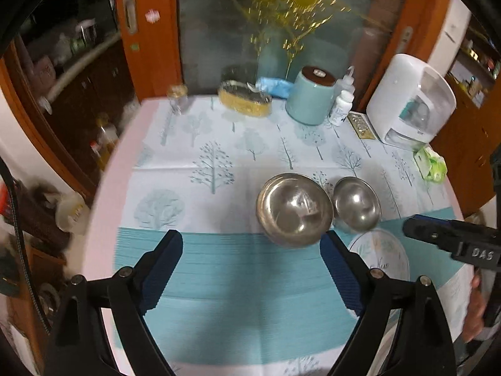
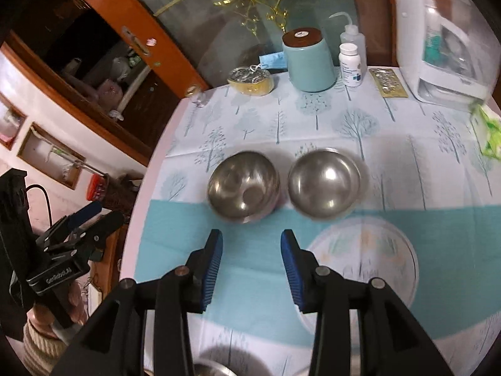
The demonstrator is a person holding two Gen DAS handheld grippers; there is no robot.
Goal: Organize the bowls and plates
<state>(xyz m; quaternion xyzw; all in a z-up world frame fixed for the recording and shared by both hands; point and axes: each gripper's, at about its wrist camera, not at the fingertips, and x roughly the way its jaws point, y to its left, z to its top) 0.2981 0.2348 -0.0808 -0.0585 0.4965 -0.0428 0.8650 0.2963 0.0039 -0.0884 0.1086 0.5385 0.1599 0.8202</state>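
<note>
Two steel bowls stand side by side on the tree-print tablecloth (image 2: 391,144): a left bowl (image 2: 244,185) (image 1: 294,210) and a right bowl (image 2: 325,181) (image 1: 357,203). A pale patterned plate (image 2: 363,269) (image 1: 380,257) lies in front of the right bowl. My right gripper (image 2: 252,235) hangs open above the teal band, just short of the gap between the bowls, with nothing between its pads. My left gripper (image 1: 252,238) is open wide and empty, its right pad near the left bowl's front; it also shows as the left gripper (image 2: 97,216) off the table's left edge. A rim of steel (image 2: 213,366) peeks in at the bottom.
At the back of the table stand a teal canister (image 2: 308,62), a white pill bottle (image 2: 350,64), a squeeze bottle (image 2: 353,37), a yellow sponge basket (image 2: 252,80), a blister pack (image 2: 388,83) and a white appliance (image 2: 438,37). A green packet (image 2: 490,138) lies at the right edge.
</note>
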